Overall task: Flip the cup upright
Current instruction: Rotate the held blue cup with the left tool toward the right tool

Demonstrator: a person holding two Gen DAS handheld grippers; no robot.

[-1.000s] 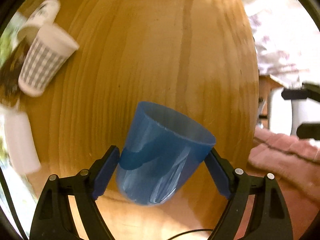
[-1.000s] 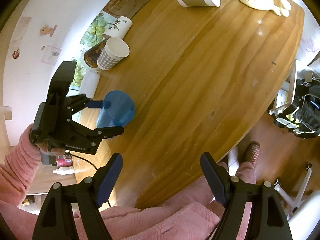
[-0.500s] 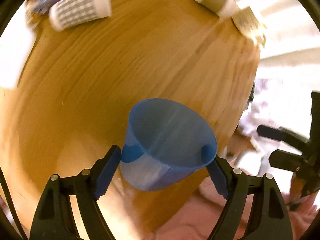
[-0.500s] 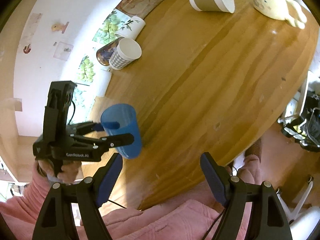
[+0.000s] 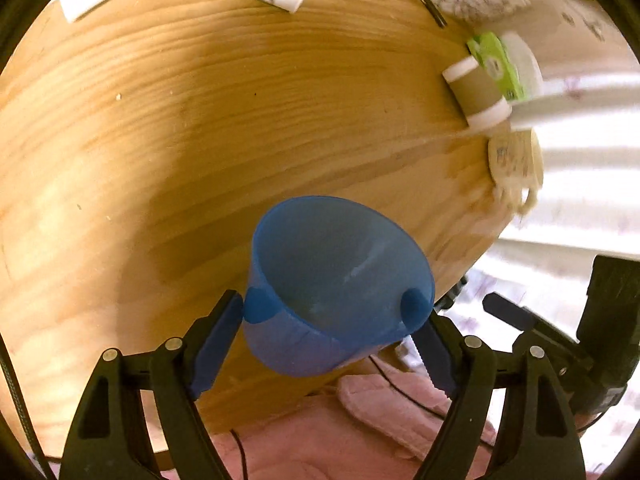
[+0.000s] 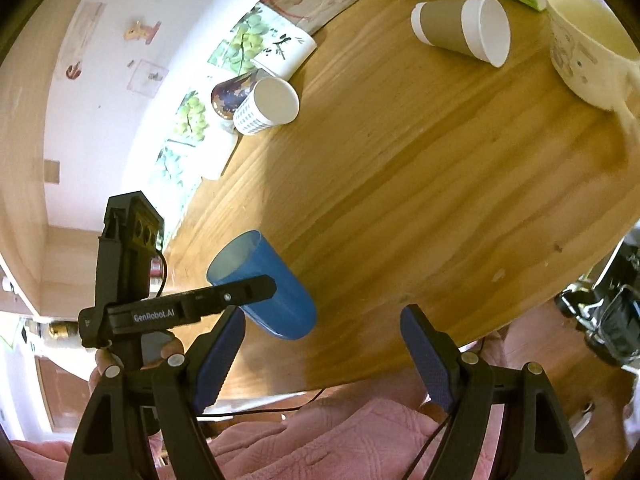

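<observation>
Wooden table (image 6: 420,168), left gripper (image 5: 334,312) marked "GenRobot.AI" clamping blue cup (image 5: 336,292), right gripper (image 6: 322,344) spread apart

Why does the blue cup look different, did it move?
Yes. The left gripper turned the blue cup and carried it toward the near edge of the wooden table, away from the checked cup.

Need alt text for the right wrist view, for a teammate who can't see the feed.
The left claw grips a blue cup, tilted with its mouth up-left, above the near edge of a wooden table. The right claw sits open and empty in the foreground; paper cups lie farther back.
</observation>
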